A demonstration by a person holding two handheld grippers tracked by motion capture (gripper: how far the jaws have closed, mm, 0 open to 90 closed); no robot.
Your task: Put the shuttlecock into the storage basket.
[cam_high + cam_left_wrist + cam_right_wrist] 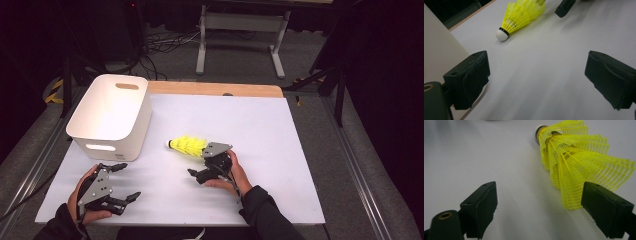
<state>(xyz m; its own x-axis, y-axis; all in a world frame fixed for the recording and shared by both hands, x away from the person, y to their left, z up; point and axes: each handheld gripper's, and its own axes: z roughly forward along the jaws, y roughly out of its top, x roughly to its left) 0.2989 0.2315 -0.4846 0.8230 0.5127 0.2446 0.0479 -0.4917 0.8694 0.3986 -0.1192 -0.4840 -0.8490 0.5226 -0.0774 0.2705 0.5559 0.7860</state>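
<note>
**Shuttlecock on its side, right gripper spread beside its skirt**

A yellow shuttlecock (187, 146) lay on its side near the middle of the white table (260, 130), its white cork tip pointing toward the left edge and its mesh skirt toward the right. The right gripper (199, 167) sat just on the near side of the skirt, held in the person's right hand (235, 172). Its jaws were spread wide and gripped nothing. In the right gripper view the skirt of the shuttlecock (576, 167) reached down to the jaw at the right of the picture; whether they touched could not be told. The other jaw stood well clear over bare table.

The left gripper (125, 182) rested near the table's front-left corner in the person's left hand (80, 200), its jaws likewise spread apart and empty. In the left gripper view the shuttlecock (520, 17) lay well ahead of those jaws, cork end nearest.

A white bin (111, 116) with slot handles stood at the left edge of the table, just beyond the left gripper and apart from the shuttlecock.
</note>
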